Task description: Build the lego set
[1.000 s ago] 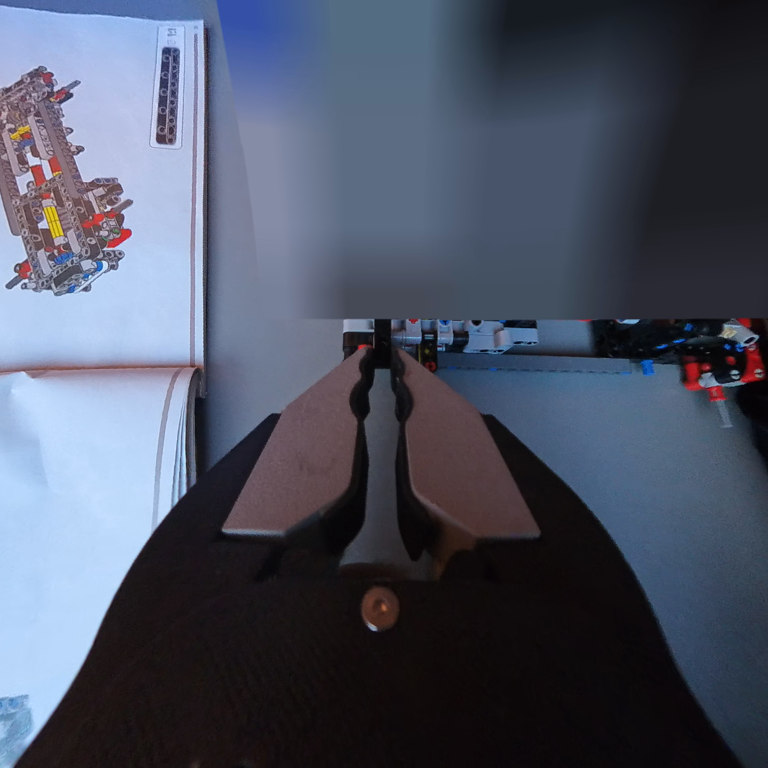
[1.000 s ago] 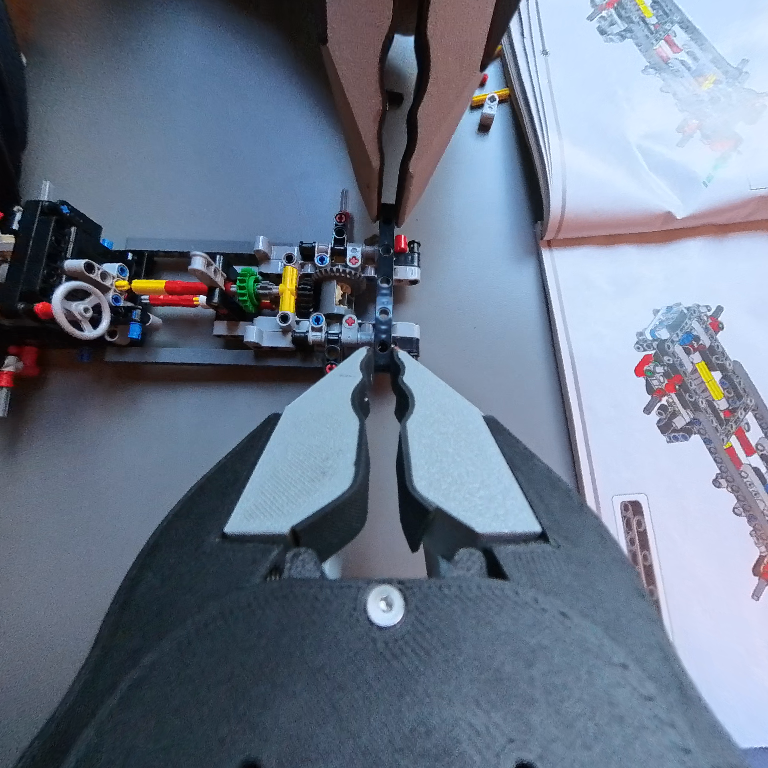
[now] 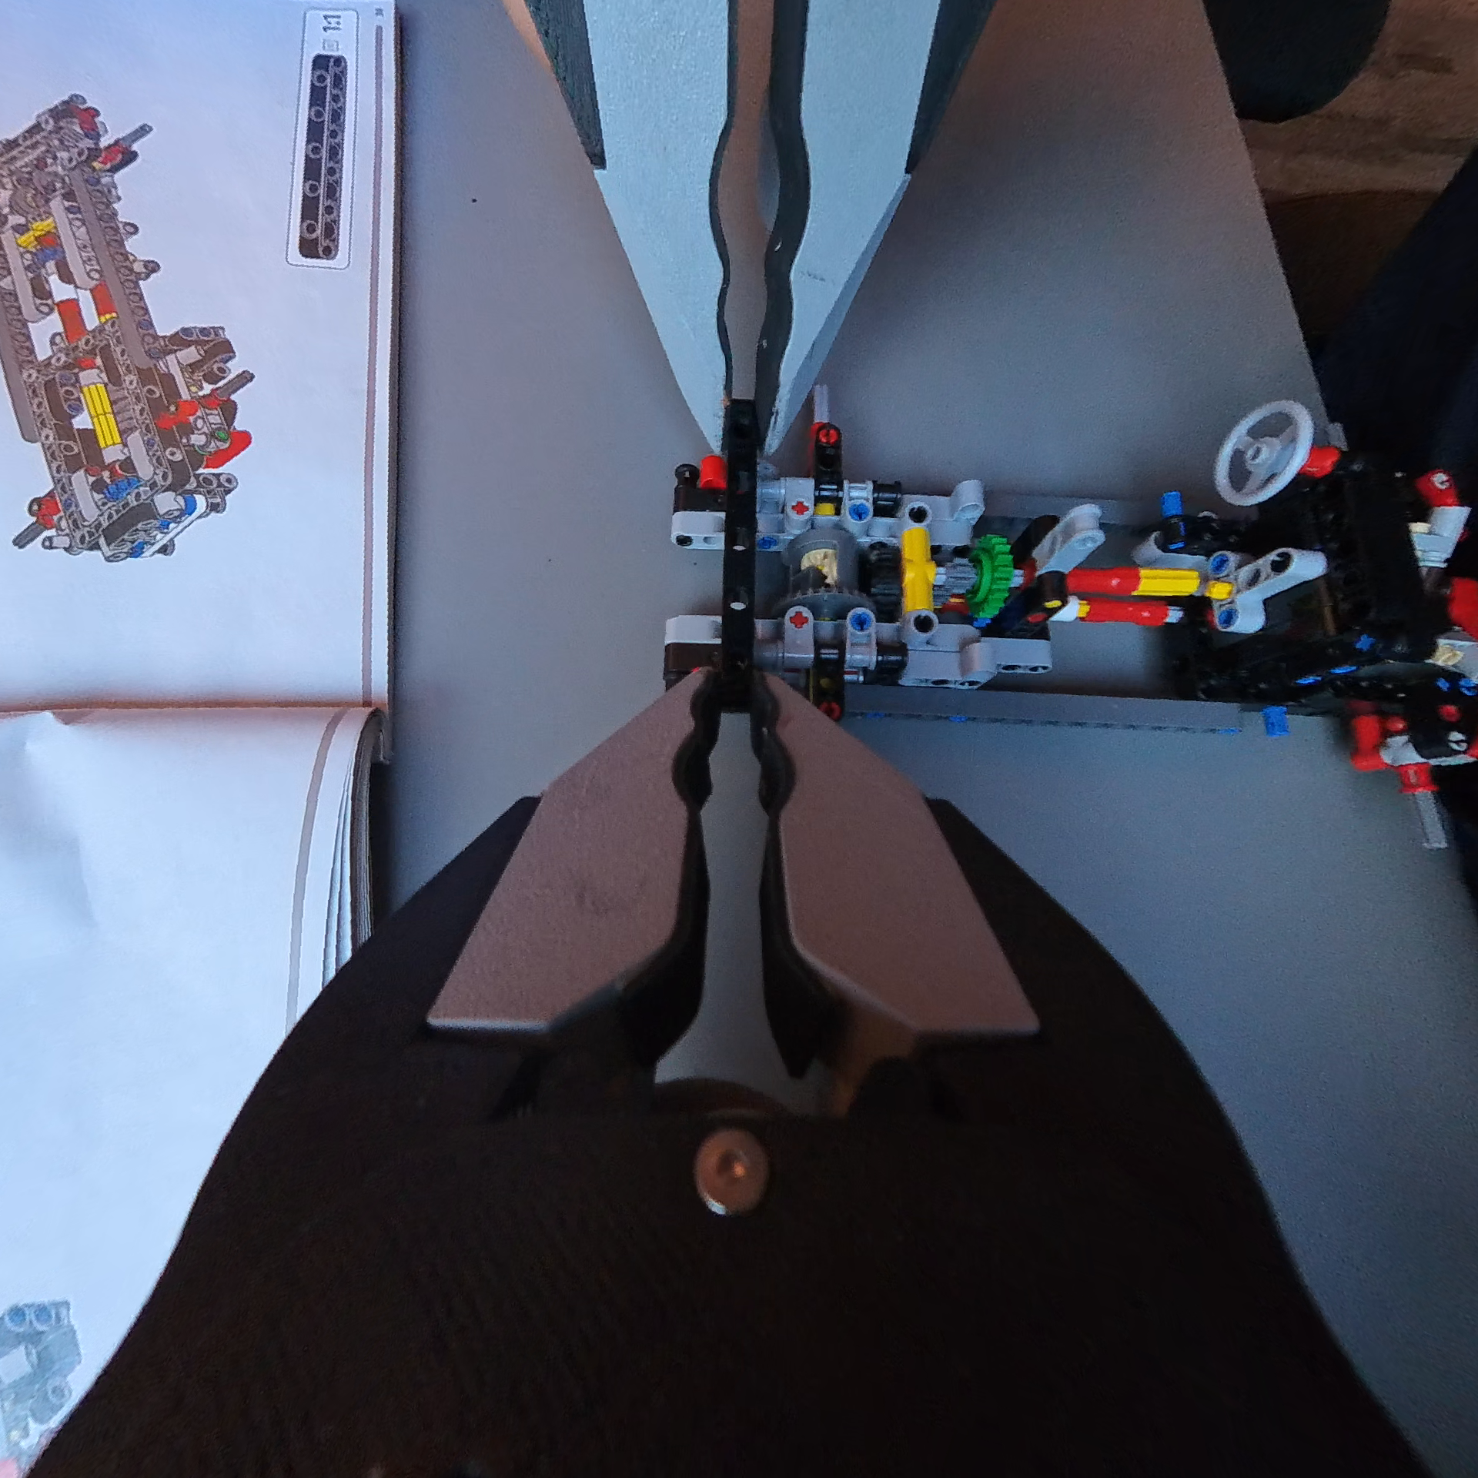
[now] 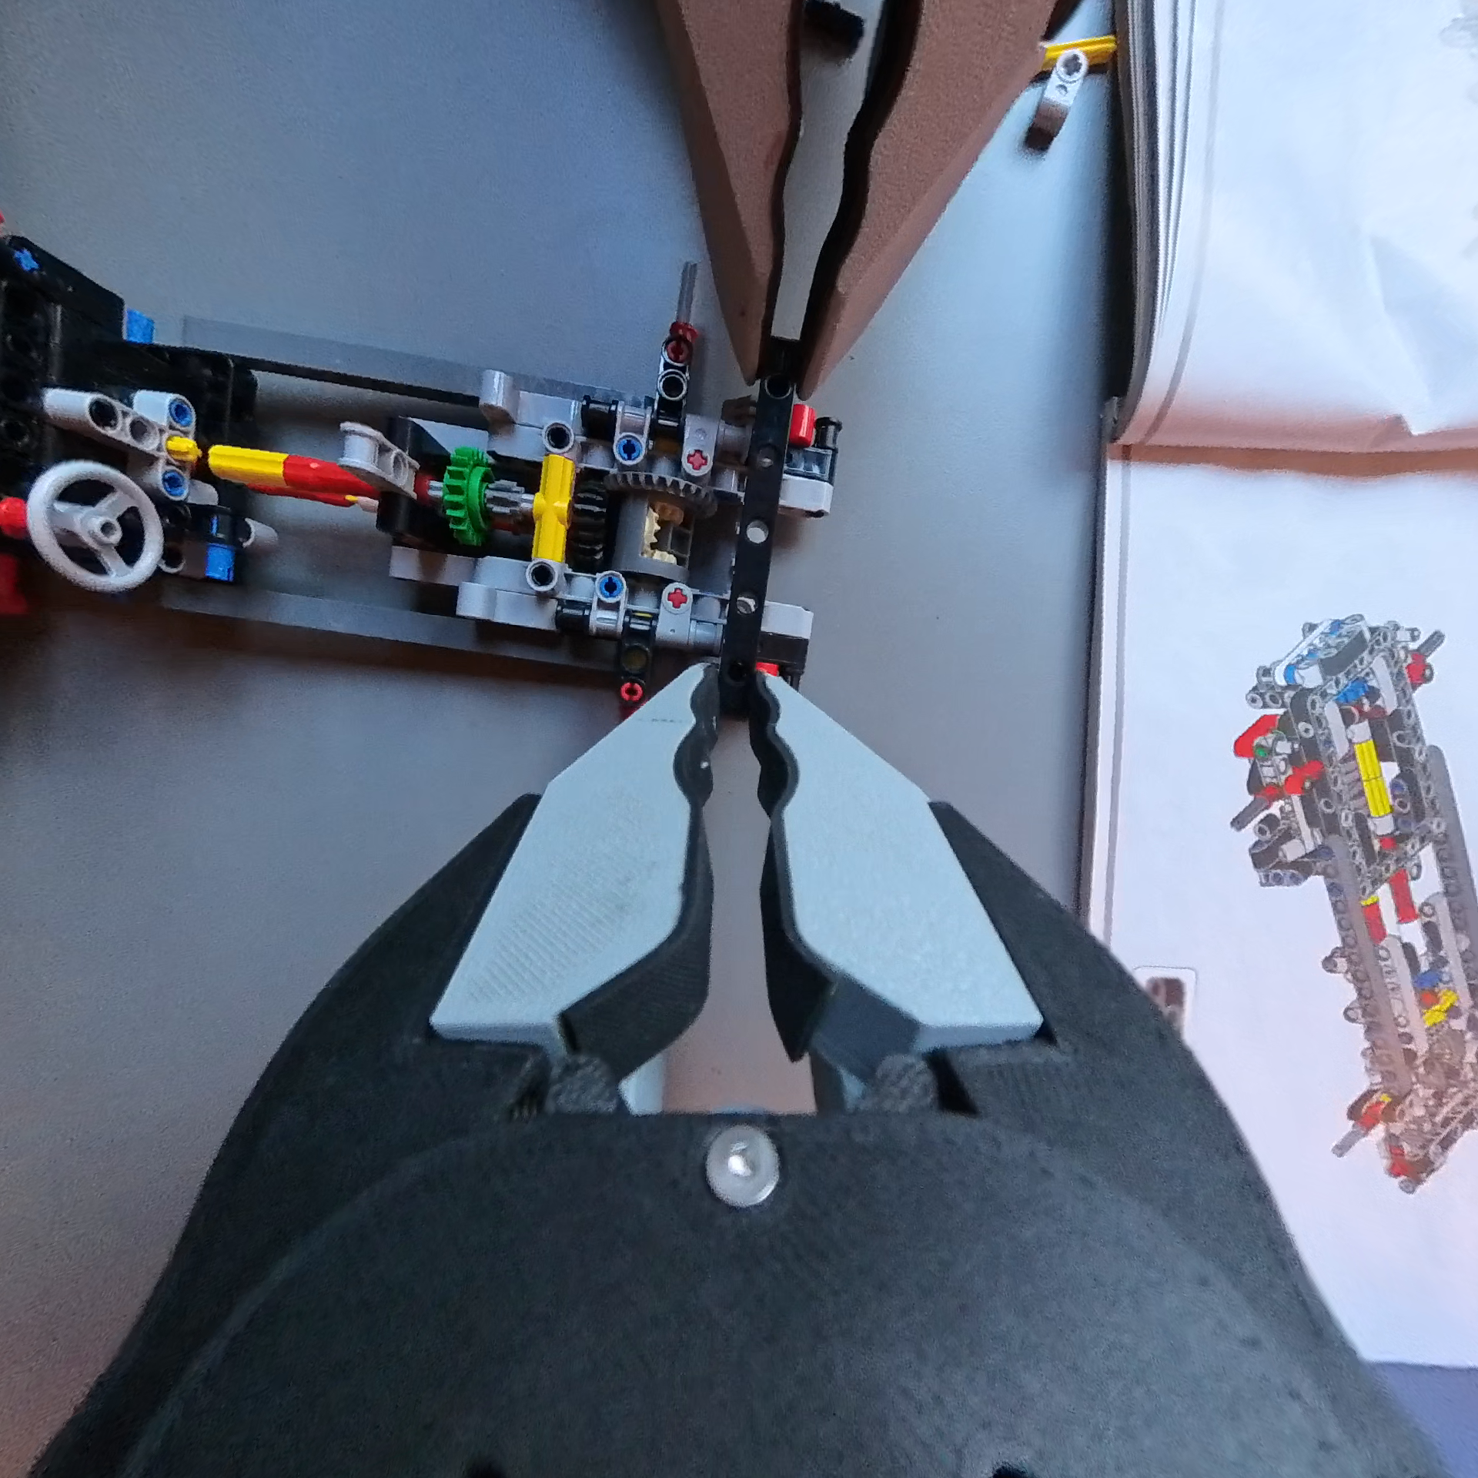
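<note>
On your far left in the left wrist view lies the open instruction booklet (image 3: pixel 200 480), its pages showing a drawing of the model, flat on the grey table (image 3: pixel 520 400). Move right and you reach your left gripper (image 3: pixel 736 704) — its brown fingers are clenched on the near end of a long black beam (image 3: pixel 740 560) with a row of holes, both dark pads pressed to its sides. That beam lies crosswise over the end of the brick-built chassis (image 3: pixel 920 576), and at its far end your right gripper (image 3: pixel 748 424), grey-fingered, grips it from the opposite side. Further right along the chassis sit a yellow connector (image 3: pixel 918 572), a green gear (image 3: pixel 992 572) and a red-and-yellow shaft (image 3: pixel 1136 582), then a white steering wheel (image 3: pixel 1264 452) at the black front section. In the right wrist view the order flips: steering wheel (image 4: pixel 94 524) on the left, your right gripper (image 4: pixel 737 692) clamped on the beam (image 4: pixel 756 528) in the middle — and the booklet (image 4: pixel 1280 720) on the right, with a small grey piece on a yellow axle (image 4: pixel 1064 72) near its top edge.
</note>
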`<act>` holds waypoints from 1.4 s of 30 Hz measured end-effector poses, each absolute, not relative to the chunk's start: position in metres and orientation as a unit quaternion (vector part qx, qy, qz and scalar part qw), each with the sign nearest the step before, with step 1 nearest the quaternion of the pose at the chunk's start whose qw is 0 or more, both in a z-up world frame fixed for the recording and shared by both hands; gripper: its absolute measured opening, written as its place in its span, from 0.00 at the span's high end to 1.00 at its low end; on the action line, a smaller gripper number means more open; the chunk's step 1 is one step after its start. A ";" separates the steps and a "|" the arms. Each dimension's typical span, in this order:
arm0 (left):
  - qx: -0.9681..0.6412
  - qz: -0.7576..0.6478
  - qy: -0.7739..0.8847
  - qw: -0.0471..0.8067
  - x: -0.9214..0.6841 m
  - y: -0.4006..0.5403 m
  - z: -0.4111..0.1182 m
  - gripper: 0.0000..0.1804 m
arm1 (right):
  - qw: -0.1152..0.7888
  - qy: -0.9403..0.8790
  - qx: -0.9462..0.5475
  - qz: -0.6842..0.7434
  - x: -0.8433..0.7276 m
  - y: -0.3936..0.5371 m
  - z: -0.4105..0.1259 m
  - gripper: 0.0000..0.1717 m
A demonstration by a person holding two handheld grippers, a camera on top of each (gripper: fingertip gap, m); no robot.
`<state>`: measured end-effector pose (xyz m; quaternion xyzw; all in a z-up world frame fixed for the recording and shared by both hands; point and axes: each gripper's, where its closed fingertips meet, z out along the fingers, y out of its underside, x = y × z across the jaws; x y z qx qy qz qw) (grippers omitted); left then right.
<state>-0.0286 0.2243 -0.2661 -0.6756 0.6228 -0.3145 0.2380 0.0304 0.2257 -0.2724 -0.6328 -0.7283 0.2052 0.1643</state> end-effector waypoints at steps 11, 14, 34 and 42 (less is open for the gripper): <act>-0.663 -0.255 0.663 0.238 -0.031 0.221 -0.266 0.97 | 0.113 -0.515 -0.754 0.393 0.032 0.218 -0.266 0.93; -0.660 -0.253 0.665 0.240 -0.029 0.221 -0.265 0.97 | 0.097 -0.483 -0.770 0.405 0.035 0.218 -0.268 0.90; -0.662 -0.243 0.658 0.265 -0.034 0.223 -0.266 0.97 | 0.008 -0.223 -0.788 0.573 0.018 0.223 -0.268 0.81; -0.695 -0.282 0.609 0.258 -0.032 0.224 -0.265 0.97 | 0.025 -0.228 -0.793 0.564 0.026 0.231 -0.267 0.75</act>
